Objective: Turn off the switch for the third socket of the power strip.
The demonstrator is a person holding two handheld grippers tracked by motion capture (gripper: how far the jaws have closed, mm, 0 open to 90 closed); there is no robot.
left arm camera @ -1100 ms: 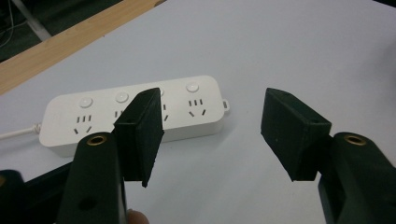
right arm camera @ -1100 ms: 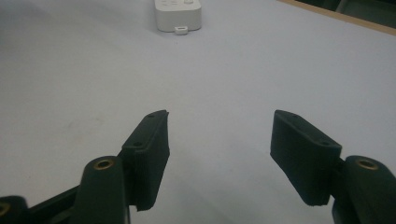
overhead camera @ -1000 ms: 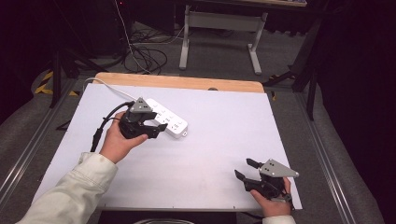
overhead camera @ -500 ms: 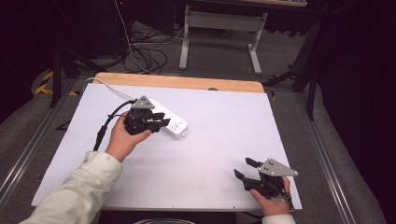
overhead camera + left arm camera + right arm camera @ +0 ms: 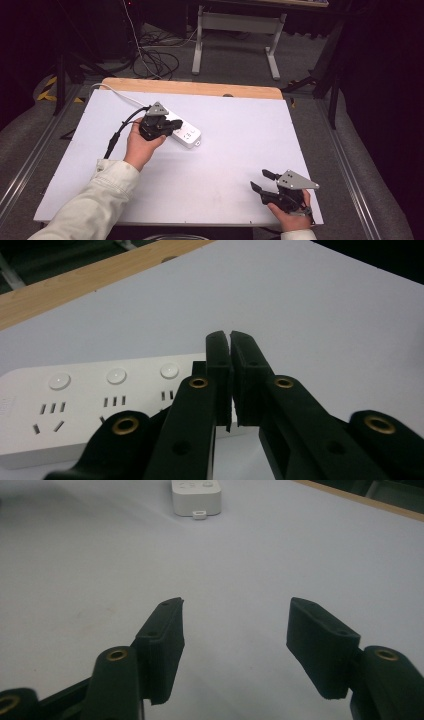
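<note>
A white power strip lies on the white tabletop at the left, with round buttons above its sockets. My left gripper hovers over its near end, held in a hand. Its jaws have just been closing and now meet with nothing between them. Near the front right corner my right gripper rests low in the other hand. Its jaws stand wide apart over bare tabletop. The strip's end lies far ahead of it.
The strip's white cord runs off the back left. A wooden strip borders the table's far edge. Beyond it on the floor stand a metal frame and loose cables. A black cable trails from the left gripper.
My left gripper has slid a little toward the power strip and sunk lower, and its jaws have come together. The right gripper has kept still.
</note>
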